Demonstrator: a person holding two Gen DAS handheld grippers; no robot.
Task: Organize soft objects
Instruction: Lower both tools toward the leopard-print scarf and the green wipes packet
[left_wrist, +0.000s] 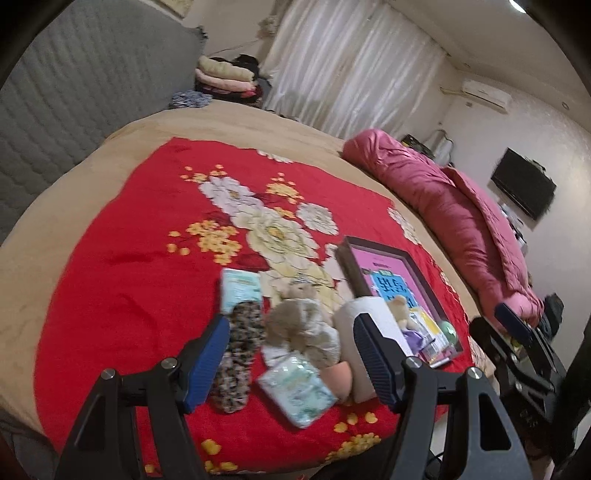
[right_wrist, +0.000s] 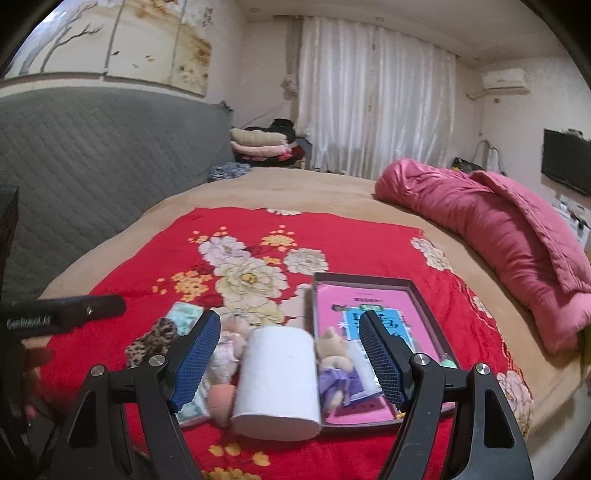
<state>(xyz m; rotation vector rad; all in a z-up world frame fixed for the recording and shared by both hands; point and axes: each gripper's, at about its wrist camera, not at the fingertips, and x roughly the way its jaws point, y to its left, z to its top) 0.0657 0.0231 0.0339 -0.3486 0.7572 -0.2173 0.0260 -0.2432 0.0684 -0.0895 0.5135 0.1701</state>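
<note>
While the soft things sit bunched on the red floral blanket (right_wrist: 147, 258), here's the layout: the white paper roll (right_wrist: 277, 380) lies on its side at the middle of the heap, touching the dark-rimmed box (right_wrist: 369, 280) at its 3 o'clock. Inside that box a small plush bear (right_wrist: 332, 347) lies on a pink and blue booklet (right_wrist: 332, 299). At the roll's 9 o'clock there's a peach-coloured soft piece (right_wrist: 221, 397) and a pale plush toy (right_wrist: 231, 343); further toward 10 o'clock, a leopard-print piece (right_wrist: 155, 338). From the left wrist view, a tissue pack (left_wrist: 297, 387) lies nearest the camera at 6 o'clock of a fluffy beige plush (left_wrist: 299, 325).

The right gripper (right_wrist: 290, 360) hangs over the roll, fingers wide apart, gripping nothing. The left gripper (left_wrist: 291, 363) is spread wide too, empty, above the heap. A rolled pink quilt (right_wrist: 498, 236) lies along the bed (right_wrist: 332, 192) at 2 o'clock, well apart.
</note>
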